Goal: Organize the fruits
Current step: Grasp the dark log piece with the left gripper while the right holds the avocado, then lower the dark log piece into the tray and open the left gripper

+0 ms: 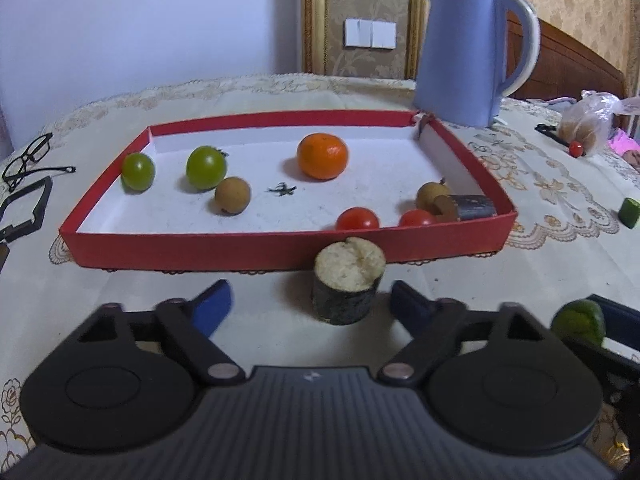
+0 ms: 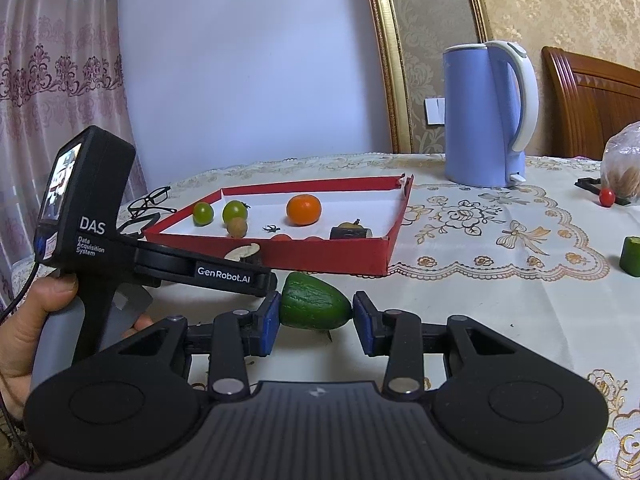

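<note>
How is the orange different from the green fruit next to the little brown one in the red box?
The orange is orange and bigger; the green fruit is green and smaller. The orange sits alone near the middle of the red box; the green fruit sits close by the brown fruit. Both are round and rest inside the box.

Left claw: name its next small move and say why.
Probably close the left claw on the sugarcane stub. The stub stands upright between its open pads, outside the red tray, while the right claw already grips a green cucumber piece.
</note>
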